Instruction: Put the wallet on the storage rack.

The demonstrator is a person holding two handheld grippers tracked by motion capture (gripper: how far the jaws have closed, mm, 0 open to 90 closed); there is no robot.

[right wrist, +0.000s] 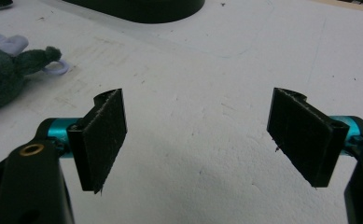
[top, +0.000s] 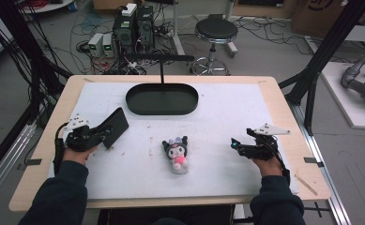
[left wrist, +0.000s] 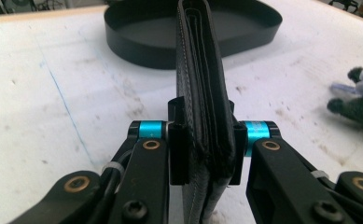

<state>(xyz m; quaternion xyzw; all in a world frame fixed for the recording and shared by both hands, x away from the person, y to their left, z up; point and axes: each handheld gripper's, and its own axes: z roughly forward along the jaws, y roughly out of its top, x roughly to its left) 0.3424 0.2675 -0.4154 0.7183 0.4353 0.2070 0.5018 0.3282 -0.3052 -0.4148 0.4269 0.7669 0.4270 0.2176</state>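
Note:
A black folded wallet (top: 115, 125) is tilted up off the white mat at the left, and my left gripper (top: 106, 133) is shut on its near end. In the left gripper view the wallet (left wrist: 202, 84) stands edge-on, with both pads (left wrist: 178, 154) pressed against its sides. My right gripper (top: 235, 144) rests at the right of the mat, open; in its own view the right gripper (right wrist: 200, 135) has only bare mat between its wide-set pads (right wrist: 100, 140). A small dark plush toy (top: 177, 152) with a pink front lies on the mat between the two hands.
An empty black oval tray (top: 162, 112) sits at the far middle of the mat, with a thin black stand (top: 162, 70) behind it. The plush toy (left wrist: 359, 100) lies right of the wallet. Wooden table edges (top: 283, 103) border the mat. A stool and computers stand on the floor beyond.

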